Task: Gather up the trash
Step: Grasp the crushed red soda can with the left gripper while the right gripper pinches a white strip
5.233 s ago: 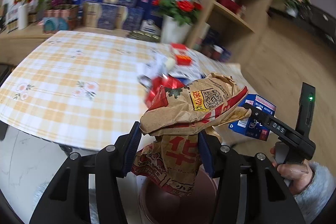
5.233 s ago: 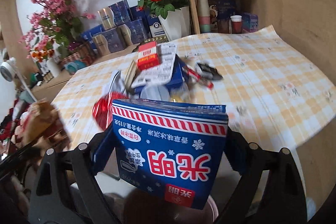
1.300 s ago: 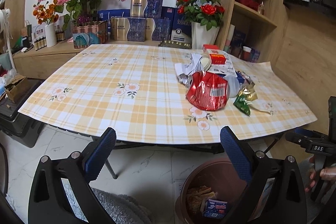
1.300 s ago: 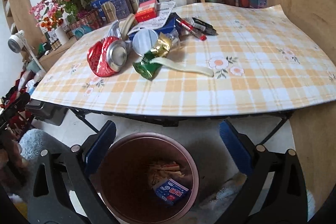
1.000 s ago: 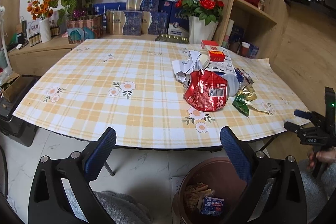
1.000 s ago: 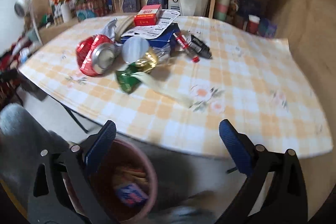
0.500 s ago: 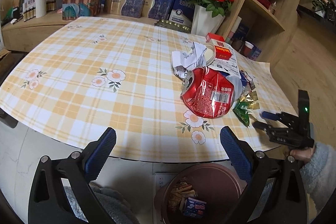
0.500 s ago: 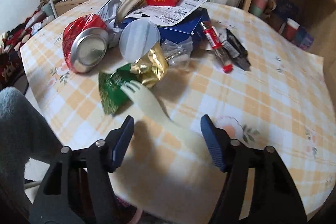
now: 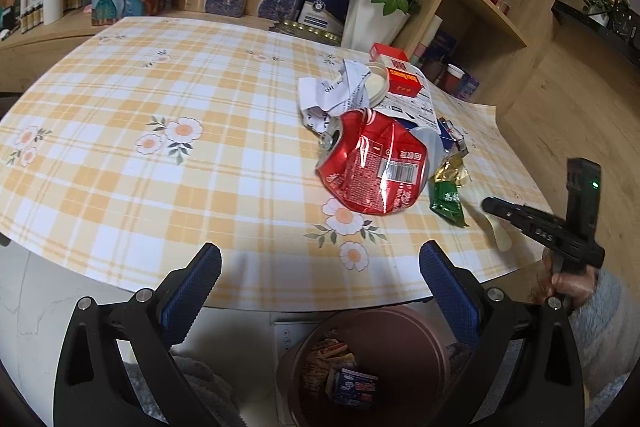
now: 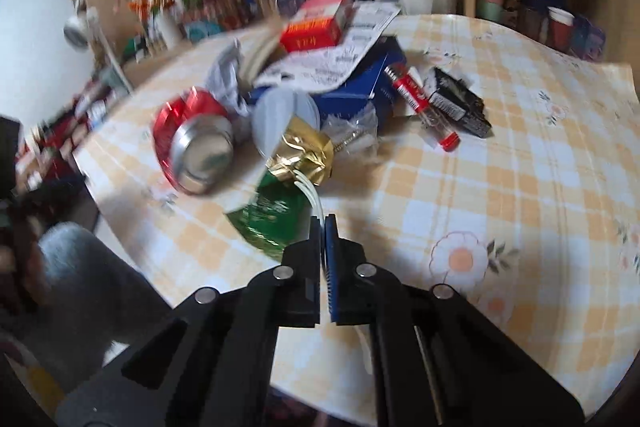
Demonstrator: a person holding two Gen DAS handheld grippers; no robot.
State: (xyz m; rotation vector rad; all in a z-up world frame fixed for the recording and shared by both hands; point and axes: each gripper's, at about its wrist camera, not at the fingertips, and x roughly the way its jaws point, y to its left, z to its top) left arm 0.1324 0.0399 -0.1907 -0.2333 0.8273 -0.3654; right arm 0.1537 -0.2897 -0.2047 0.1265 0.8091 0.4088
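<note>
Right gripper (image 10: 322, 221) clenched on the fork (image 10: 312, 197); jaws just closed, with the pale handle pinched between the pads. Lay on the table (image 10: 500, 187) with the tines touching the wrapper (image 10: 272, 219), possibly tucked under its gold end. Ran handle-first toward the near edge, roughly in line with the gripper. Sat just beside the can (image 10: 192, 143) and the rest of the heap, so probably best drawn back along that axis and not swept sideways. Had bare cloth to the right and little table left before the edge. Left gripper (image 9: 322, 263) spread wide and empty, hung over the near edge, farther from the fork. Bin (image 9: 420, 331) stood on the floor below that edge, open, already with some trash inside.
</note>
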